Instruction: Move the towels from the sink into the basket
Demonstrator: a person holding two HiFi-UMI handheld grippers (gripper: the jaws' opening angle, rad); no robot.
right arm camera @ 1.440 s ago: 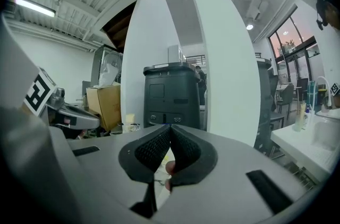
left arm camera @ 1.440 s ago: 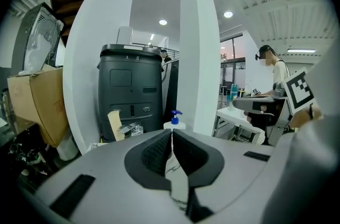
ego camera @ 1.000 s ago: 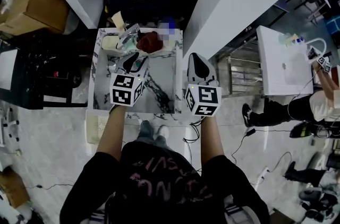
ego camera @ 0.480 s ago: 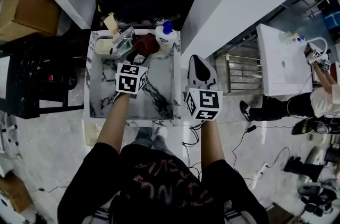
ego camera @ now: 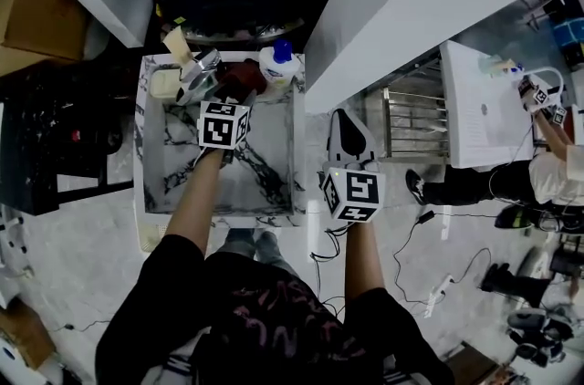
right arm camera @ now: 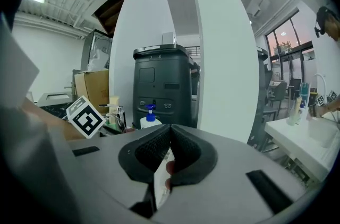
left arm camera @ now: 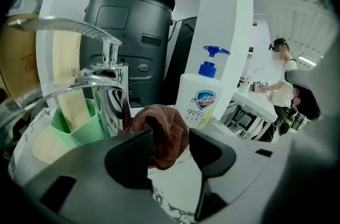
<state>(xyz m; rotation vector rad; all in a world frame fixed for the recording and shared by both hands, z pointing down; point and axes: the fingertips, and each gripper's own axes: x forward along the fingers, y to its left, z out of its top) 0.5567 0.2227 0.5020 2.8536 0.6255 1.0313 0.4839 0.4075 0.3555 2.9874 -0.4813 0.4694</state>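
my left tongs (left arm camera: 170, 146) had just been opening, brown towel (left arm camera: 162, 125) between them, unpinched; i reckoned reaching deeper first. right tongs (right arm camera: 169, 151) sat pressed together.

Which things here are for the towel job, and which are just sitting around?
For the job: brown towel, sink, basket.
Just sitting around: soap bottle, faucet, green holder.
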